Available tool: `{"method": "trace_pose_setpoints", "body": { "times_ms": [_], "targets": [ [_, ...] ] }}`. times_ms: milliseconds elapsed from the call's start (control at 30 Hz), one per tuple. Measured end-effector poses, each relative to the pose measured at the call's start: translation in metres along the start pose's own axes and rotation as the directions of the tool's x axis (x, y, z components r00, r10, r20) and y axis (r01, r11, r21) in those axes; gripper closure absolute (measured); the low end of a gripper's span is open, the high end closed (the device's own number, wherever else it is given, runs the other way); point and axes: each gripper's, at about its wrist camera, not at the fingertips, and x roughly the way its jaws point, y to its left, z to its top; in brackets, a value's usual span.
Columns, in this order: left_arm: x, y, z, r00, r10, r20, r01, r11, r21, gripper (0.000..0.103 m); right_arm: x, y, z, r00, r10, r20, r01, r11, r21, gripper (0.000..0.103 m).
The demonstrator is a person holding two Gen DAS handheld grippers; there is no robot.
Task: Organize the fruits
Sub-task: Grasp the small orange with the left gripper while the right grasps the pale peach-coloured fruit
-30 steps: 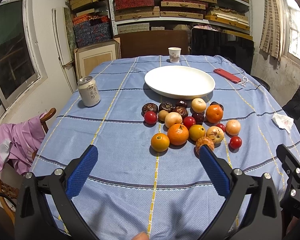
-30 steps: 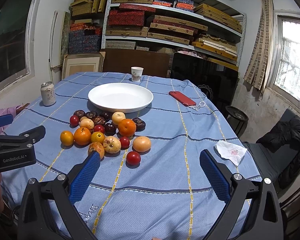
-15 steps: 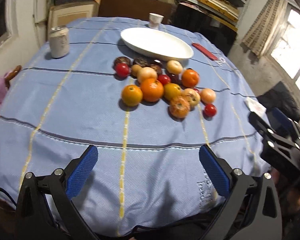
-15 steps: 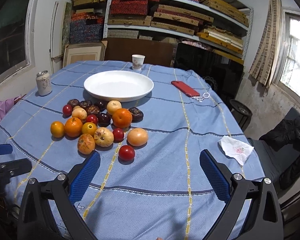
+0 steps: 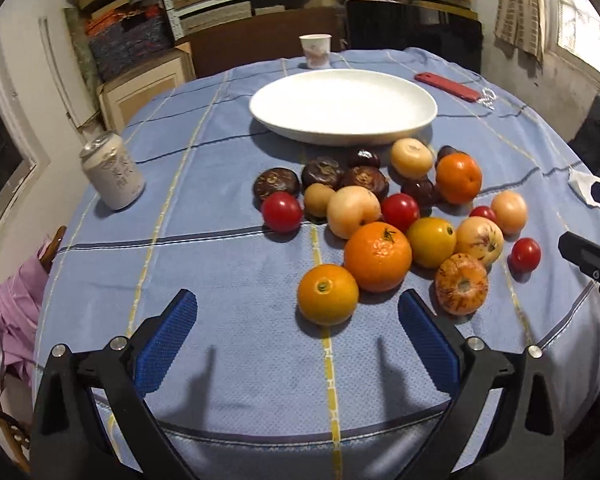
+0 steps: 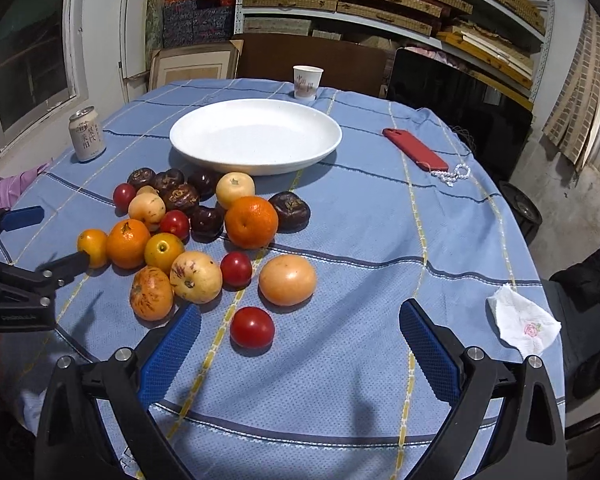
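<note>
A pile of several fruits lies on the blue tablecloth in front of an empty white plate (image 5: 343, 106) (image 6: 256, 134): oranges, red tomatoes, dark chestnut-like fruits, pale apples. My left gripper (image 5: 298, 330) is open and empty, low over the cloth, with a small orange (image 5: 327, 294) just ahead between its blue fingers. My right gripper (image 6: 300, 340) is open and empty, with a red tomato (image 6: 252, 327) lying between its fingers near the left one. A big orange (image 5: 377, 257) sits behind the small one.
A drink can (image 5: 113, 176) (image 6: 87, 134) stands at the left. A paper cup (image 6: 307, 82) stands behind the plate. A red phone with beads (image 6: 415, 149) lies to the right, a crumpled tissue (image 6: 523, 325) near the right edge. Shelves and boxes stand behind the table.
Both grippers have moved forward and down toward the fruit pile, which looks much nearer. Both remain open and empty.
</note>
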Motion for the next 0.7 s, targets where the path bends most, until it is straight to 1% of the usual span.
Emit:
{"method": "trace_pose_setpoints", "body": {
  "times_ms": [67, 133, 167, 200, 267, 300, 400, 433, 467, 500, 533, 567, 633, 700],
  "targets": [
    [0.011, 0.003, -0.001, 1.0, -0.011, -0.028, 0.011, 1.0, -0.011, 0.005, 0.002, -0.002, -0.002, 1.0, 0.0, -0.003, 0.0, 1.0, 0.006, 0.003],
    [0.02, 0.005, -0.001, 0.999, -0.025, -0.044, 0.025, 1.0, -0.016, 0.01, 0.004, -0.004, -0.003, 1.0, -0.002, -0.01, 0.002, 1.0, 0.011, 0.003],
    [0.026, 0.005, 0.0, 0.998, -0.023, -0.058, 0.022, 1.0, -0.017, 0.021, 0.005, -0.004, -0.003, 1.0, -0.003, -0.014, 0.003, 1.0, 0.014, 0.003],
    [0.03, 0.005, 0.002, 0.997, -0.034, -0.068, 0.032, 0.999, -0.021, 0.027, 0.007, -0.005, -0.003, 1.0, -0.004, -0.019, 0.005, 1.0, 0.014, 0.003],
    [0.036, 0.007, 0.002, 0.993, -0.098, -0.07, 0.095, 0.994, -0.049, 0.049, 0.007, -0.005, -0.003, 1.0, -0.005, -0.022, 0.006, 1.0, 0.015, 0.003],
    [0.038, 0.008, 0.003, 0.991, -0.115, -0.073, 0.111, 0.992, -0.059, 0.052, 0.006, -0.005, -0.003, 1.0, -0.005, -0.019, 0.006, 1.0, 0.014, 0.003],
    [0.041, 0.007, 0.002, 0.991, -0.112, -0.075, 0.108, 0.993, -0.054, 0.053, 0.005, -0.005, -0.003, 1.0, -0.005, -0.014, 0.006, 1.0, 0.015, 0.003],
    [0.04, 0.006, 0.002, 0.991, -0.112, -0.069, 0.108, 0.993, -0.052, 0.056, 0.005, -0.005, -0.003, 1.0, -0.007, -0.015, 0.007, 1.0, 0.015, 0.003],
    [0.037, 0.004, 0.002, 0.992, -0.114, -0.06, 0.112, 0.993, -0.045, 0.064, 0.006, -0.005, -0.003, 1.0, -0.009, -0.016, 0.009, 1.0, 0.015, 0.003],
    [0.034, 0.003, 0.002, 0.992, -0.119, -0.051, 0.117, 0.992, -0.042, 0.066, 0.007, -0.006, -0.003, 1.0, -0.011, -0.019, 0.011, 1.0, 0.016, 0.003],
    [0.032, 0.003, 0.001, 0.991, -0.126, -0.044, 0.125, 0.991, -0.042, 0.066, 0.007, -0.006, -0.003, 1.0, -0.013, -0.022, 0.014, 1.0, 0.015, 0.003],
    [0.032, 0.005, 0.001, 0.988, -0.153, -0.032, 0.152, 0.987, -0.047, 0.066, 0.009, -0.007, -0.003, 1.0, -0.016, -0.025, 0.017, 1.0, 0.014, 0.003],
    [0.034, 0.007, -0.001, 0.985, -0.167, -0.037, 0.164, 0.985, -0.058, 0.066, 0.011, -0.008, -0.001, 0.999, -0.014, -0.033, 0.014, 1.0, 0.008, 0.003],
    [0.032, 0.01, -0.003, 0.984, -0.175, -0.023, 0.173, 0.983, -0.066, 0.067, 0.015, -0.01, 0.002, 0.999, 0.009, -0.042, -0.009, 1.0, -0.002, 0.003]
  ]
}}
